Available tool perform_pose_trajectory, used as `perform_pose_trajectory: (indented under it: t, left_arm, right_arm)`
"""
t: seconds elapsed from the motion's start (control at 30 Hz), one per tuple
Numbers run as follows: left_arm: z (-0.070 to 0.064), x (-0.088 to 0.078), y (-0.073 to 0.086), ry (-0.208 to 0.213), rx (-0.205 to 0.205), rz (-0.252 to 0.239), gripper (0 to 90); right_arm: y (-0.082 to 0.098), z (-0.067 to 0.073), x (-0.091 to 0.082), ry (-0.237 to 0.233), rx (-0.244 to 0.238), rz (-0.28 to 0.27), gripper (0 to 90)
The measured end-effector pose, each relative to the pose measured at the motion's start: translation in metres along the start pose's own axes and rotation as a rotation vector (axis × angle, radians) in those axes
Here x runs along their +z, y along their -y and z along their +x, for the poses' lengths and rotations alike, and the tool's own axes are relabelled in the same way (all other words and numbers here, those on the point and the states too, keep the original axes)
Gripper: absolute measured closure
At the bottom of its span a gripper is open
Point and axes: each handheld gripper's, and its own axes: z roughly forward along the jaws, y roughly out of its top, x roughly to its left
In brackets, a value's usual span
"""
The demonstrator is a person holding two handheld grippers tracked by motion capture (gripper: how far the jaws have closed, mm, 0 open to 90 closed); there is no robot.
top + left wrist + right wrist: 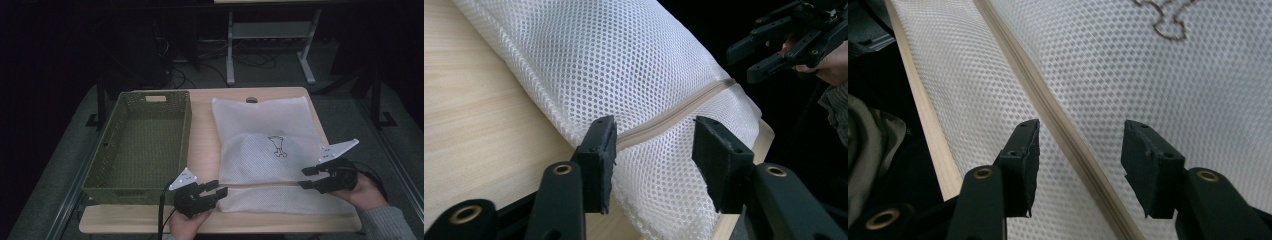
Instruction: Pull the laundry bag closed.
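Trouble could come if you close too high and pinch just air, since your left gripper at 7 o'clock and right gripper at 4 o'clock gape half-wide, empty, beside the mesh bag lying mid-table.

On the table the basket sits to my left and the mesh bag lies flat to my right, just beside it with a bare strip of table between. The bag runs from near the far edge to close by my edge. Its zip crosses it near my end, side to side. A drawn mark sits about mid-bag, behind the zip. My left gripper is at the bag's near left corner, in front of the basket. My right gripper is at the bag's right edge, perhaps over it. Behind the table stands a frame on the floor.
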Motion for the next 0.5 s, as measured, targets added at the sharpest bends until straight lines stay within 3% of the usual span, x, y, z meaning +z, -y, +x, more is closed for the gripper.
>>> perform_pose_trajectory:
  t: [0.5]
  left_arm:
    - [-0.004, 0.001, 0.001, 0.011, 0.017, 0.007, 47.2]
  right_arm:
    - [-0.018, 0.020, 0.015, -0.038, -0.052, -0.005, 44.5]
